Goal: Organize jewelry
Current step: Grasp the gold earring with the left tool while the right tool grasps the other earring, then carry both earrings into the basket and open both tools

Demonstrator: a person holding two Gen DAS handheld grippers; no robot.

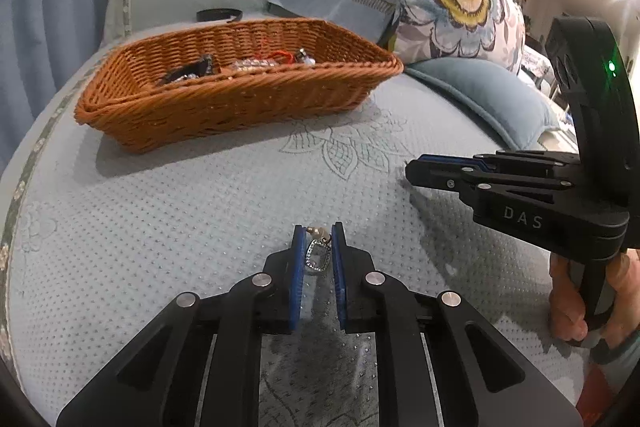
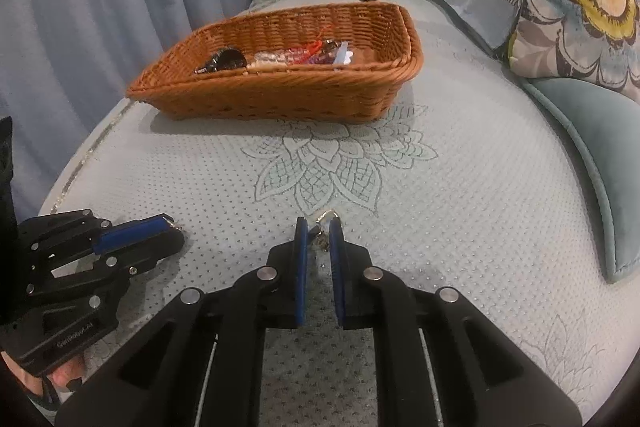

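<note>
**Two pieces in the claws, several already in the basket**

At lower centre of the left wrist view, the left claw [image 1: 317, 241] pinches a small rectangular silver pendant [image 1: 318, 259]. In the right wrist view, the right claw [image 2: 319, 231] pinches a small silver charm [image 2: 323, 237] just over the sofa seat [image 2: 460, 187]. "DAS" is readable on the right tool, and "GenRobot.AI", less clearly, on the left one. Further up, the wicker basket [image 1: 224, 111] already holds several pieces. I judge the task well advanced; these two remain.

Both wrist views low, close over sofa seat [image 1: 160, 227], facing wicker basket [image 1: 240, 99] [image 2: 280, 95]; both share it
</note>
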